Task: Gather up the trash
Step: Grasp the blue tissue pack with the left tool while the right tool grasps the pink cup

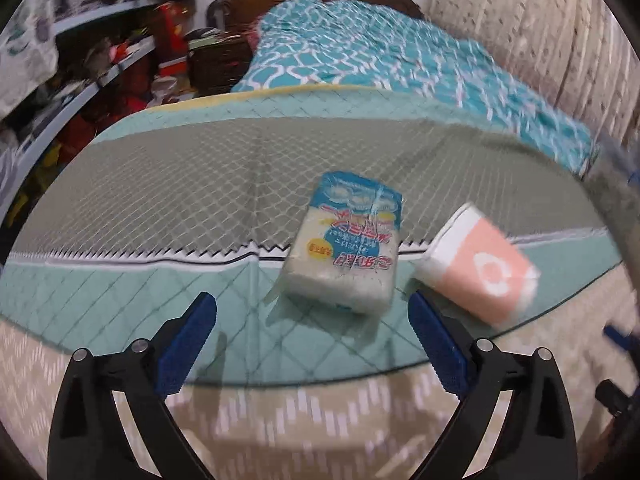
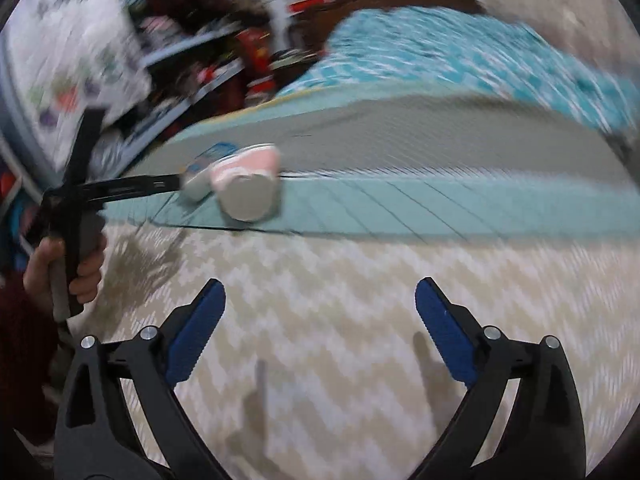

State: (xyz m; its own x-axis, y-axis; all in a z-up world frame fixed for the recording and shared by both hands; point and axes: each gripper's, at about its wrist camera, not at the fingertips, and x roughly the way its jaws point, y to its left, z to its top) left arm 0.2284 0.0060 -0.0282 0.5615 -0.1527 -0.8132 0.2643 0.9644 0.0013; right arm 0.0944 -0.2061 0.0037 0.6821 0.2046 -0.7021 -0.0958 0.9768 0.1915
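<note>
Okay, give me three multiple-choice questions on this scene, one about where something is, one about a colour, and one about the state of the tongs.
1. Where does the wrapped packet lie?
A. on the shelves
B. on the quilted mat, beside the cup
C. on the teal bedspread

2. What colour is the paper cup, apart from its white?
A. pink
B. green
C. black

3. How do the left tongs stand?
A. shut on the cup
B. shut on the packet
C. open, holding nothing

Answers: 1 B, it rests on the mat next to the cup. 2 A, the cup's band is pink. 3 C, the blue pads are wide apart with only mat between them.
</note>
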